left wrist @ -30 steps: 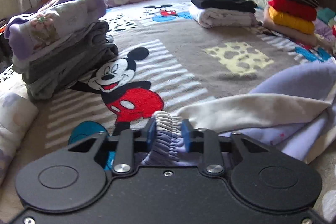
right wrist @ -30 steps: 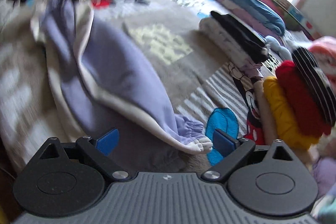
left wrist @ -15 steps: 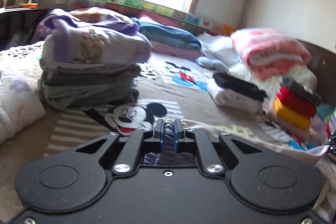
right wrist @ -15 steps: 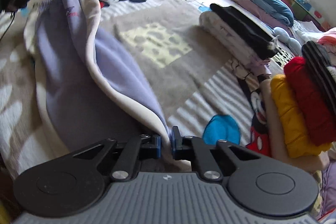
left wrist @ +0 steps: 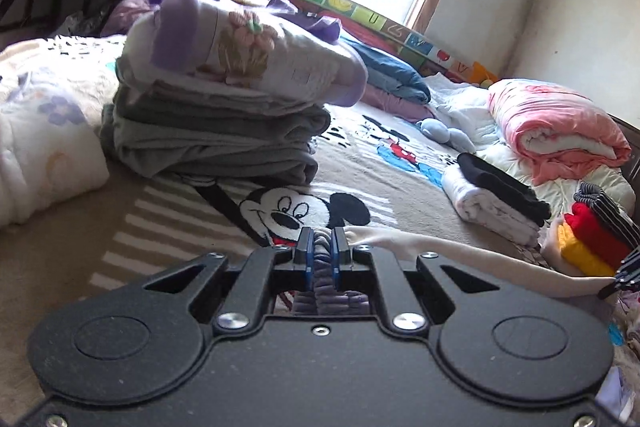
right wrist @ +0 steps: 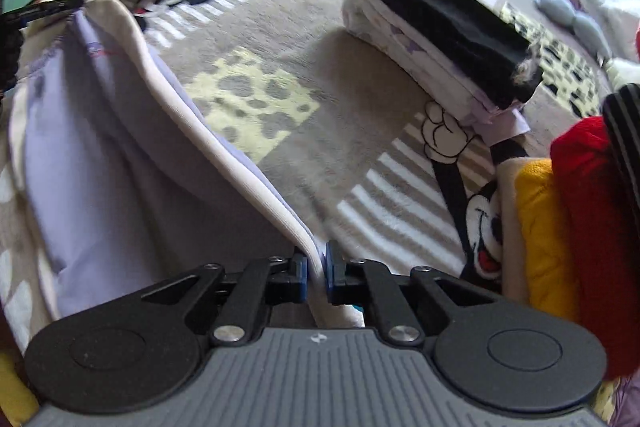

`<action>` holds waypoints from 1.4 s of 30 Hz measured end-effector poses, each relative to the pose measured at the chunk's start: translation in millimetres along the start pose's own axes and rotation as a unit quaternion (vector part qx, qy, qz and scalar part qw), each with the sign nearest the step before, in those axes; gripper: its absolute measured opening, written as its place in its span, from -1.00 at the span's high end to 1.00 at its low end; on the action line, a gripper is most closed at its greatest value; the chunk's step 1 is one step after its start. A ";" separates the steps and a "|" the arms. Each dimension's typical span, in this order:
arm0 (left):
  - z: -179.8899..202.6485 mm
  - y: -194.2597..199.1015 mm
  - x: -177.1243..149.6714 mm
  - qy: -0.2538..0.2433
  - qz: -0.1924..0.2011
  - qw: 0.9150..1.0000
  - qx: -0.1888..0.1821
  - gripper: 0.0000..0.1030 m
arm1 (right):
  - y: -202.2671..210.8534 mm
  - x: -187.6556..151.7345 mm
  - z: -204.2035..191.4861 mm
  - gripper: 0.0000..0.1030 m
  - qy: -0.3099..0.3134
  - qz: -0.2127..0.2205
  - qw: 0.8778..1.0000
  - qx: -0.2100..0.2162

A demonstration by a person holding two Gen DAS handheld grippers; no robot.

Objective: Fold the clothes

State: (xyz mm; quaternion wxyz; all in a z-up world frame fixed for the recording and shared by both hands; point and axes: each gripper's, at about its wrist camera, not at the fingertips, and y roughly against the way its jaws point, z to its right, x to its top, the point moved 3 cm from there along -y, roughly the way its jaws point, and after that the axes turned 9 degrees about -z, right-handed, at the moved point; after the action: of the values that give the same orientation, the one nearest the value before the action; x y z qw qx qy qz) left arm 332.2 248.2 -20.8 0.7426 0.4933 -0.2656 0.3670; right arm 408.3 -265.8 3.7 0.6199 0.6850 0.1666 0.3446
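Lavender sweatpants (right wrist: 120, 147) with a cream side stripe hang stretched between your two grippers above the Mickey Mouse blanket (left wrist: 360, 163). Your left gripper (left wrist: 320, 251) is clamped on the gathered lavender cuff (left wrist: 322, 259); your right gripper (right wrist: 317, 269) pinches the cream edge. A small logo on the fabric (right wrist: 98, 49) is too blurred to read. Letter tiles, among them "M" and "U", line the strip under the window (left wrist: 352, 7). Folded stacks sit around the bed, grey (left wrist: 212, 139) and red-and-yellow (left wrist: 588, 239).

The left hand-held gripper (left wrist: 321, 254) is matte black with blue pads and silver screws; the right hand-held gripper (right wrist: 316, 273) adds a ribbed grey body.
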 end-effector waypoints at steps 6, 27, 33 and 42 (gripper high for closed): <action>-9.4 -28.3 -1.0 0.014 -0.027 0.999 0.022 0.87 | -36.3 35.6 30.1 0.80 -0.031 -0.022 0.999 0.018; -26.9 -36.4 -5.9 0.081 -0.066 0.994 0.006 0.01 | -44.5 27.5 81.4 -0.21 -0.197 0.124 0.971 0.049; -12.3 -48.3 -10.2 0.037 -0.082 0.996 0.012 0.33 | -69.6 52.9 53.9 -0.31 -0.094 0.109 0.989 0.021; -21.0 -40.4 -7.8 0.056 -0.050 0.997 0.018 0.89 | -86.3 60.9 69.3 0.81 -0.156 0.129 0.974 0.106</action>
State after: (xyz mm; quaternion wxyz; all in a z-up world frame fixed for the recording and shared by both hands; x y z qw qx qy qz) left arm 360.9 255.6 -56.2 0.7644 0.4980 -0.1923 0.3614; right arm 515.6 -261.7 -63.0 0.5126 0.8078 0.0140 0.2907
